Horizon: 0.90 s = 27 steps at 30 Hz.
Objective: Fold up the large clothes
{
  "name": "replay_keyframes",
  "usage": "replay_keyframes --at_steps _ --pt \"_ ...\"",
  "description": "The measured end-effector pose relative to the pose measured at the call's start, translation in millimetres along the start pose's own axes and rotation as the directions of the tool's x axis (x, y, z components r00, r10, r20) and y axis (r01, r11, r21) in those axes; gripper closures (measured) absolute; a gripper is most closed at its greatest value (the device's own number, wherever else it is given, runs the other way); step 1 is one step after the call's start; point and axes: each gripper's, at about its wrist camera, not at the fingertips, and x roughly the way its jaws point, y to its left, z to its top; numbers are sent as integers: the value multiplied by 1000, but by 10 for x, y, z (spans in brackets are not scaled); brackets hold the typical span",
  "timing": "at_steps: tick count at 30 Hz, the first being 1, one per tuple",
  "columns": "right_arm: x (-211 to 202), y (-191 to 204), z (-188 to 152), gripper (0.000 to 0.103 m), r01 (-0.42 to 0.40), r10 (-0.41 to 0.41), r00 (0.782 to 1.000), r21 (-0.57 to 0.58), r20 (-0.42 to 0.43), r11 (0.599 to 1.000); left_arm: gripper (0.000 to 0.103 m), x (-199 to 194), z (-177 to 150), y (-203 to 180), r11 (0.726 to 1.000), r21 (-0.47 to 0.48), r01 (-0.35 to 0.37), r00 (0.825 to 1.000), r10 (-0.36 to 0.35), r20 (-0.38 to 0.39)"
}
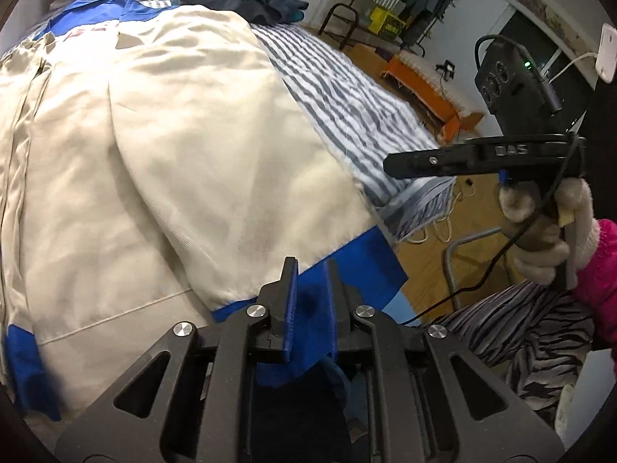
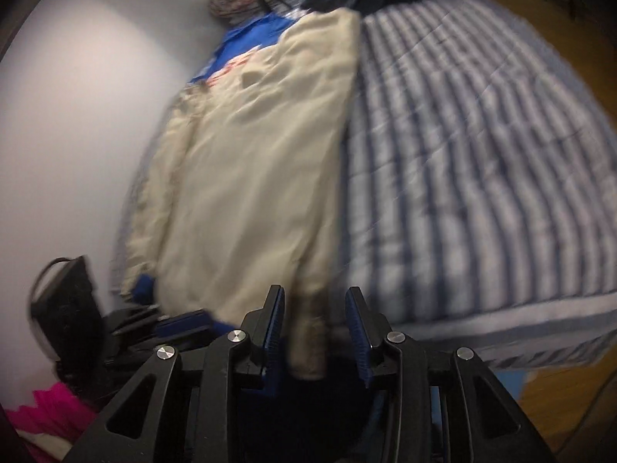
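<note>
Blue hem [image 1: 308, 320] fills the gap between the pads of your left gripper [image 1: 310, 308] at the bottom centre of the left wrist view; the jaws stand narrow and pinch that band. It belongs to the jacket [image 1: 154, 146], a cream garment with blue trim that lies spread over the left and centre of the frame, on the striped bed [image 1: 347, 108]. Its blue collar end sits at the upper left, far from you; the hem hangs at the near edge.

Your right gripper [image 2: 314, 320], seen at the bottom centre of the right wrist view, stands partly open. A cream fold of the jacket lies between its pads [image 2: 274, 320], but motion blur hides whether they press on it; the visible gaps suggest they do not. From the left wrist view you see that same tool at right, held in a gloved hand [image 1: 540, 239] clear of the bed, beside a pink sleeve [image 1: 597, 270].

Handling, as a judgement:
- Cloth looks soft, light and slightly slick; it creases in broad folds and will sag between two grips.
- Blue hem band appears thicker and firmer, so it gives the surer hold.
- Take the second hold on the hem's other corner [image 1: 23, 366], lower left, so the edge lifts level.
- Expect one layer to slip from a shallow pinch; bite deep.
</note>
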Motion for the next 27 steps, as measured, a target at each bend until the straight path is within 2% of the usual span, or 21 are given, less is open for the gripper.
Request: replay_keyframes --at_steps 4,7,10,12,13,14,16,19,21,23,26,27 --pt "126 106 -35 69 -61 60 998 -38 -30 997 92 17 -13 9 1000 -25 6 1000 -5 10" --pt "277 160 -45 70 -10 6 998 -67 -65 998 91 34 -17 26 999 -31 -4 1000 5 11" --pt "366 162 -40 73 -10 7 997 -34 -76 999 91 63 -31 57 999 -36 -1 1000 1 10" --pt "359 144 -35 83 -38 37 996 -14 -76 999 91 68 -46 52 1000 -29 -1 1000 2 14" --pt "372 153 -43 94 -44 43 996 -14 -79 999 89 73 -45 49 1000 -27 -2 1000 2 17" --pt "370 168 -49 100 -30 28 997 -24 -76 999 87 76 -44 45 1000 -23 1 1000 -1 20" --pt "348 241 -69 103 23 -27 998 -63 -65 998 84 79 -41 26 1000 -24 8 1000 -7 23" --pt "180 306 -62 103 42 -43 999 -86 -13 995 84 59 -22 -33 999 -22 29 999 -29 23" --pt "120 205 -41 103 67 -67 998 -68 7 995 78 50 -18 -101 1000 2 31 999 -31 29" --pt "237 73 -53 103 56 -57 998 -22 -39 998 76 82 -28 -167 999 39 11 1000 -12 28" --pt "285 49 -75 92 37 -38 998 -23 -52 999 76 105 -49 -215 999 42 -5 1000 5 19" --pt "229 48 -67 78 15 -16 999 -22 -41 1000 76 80 -58 -247 999 51 -1 1000 0 26"
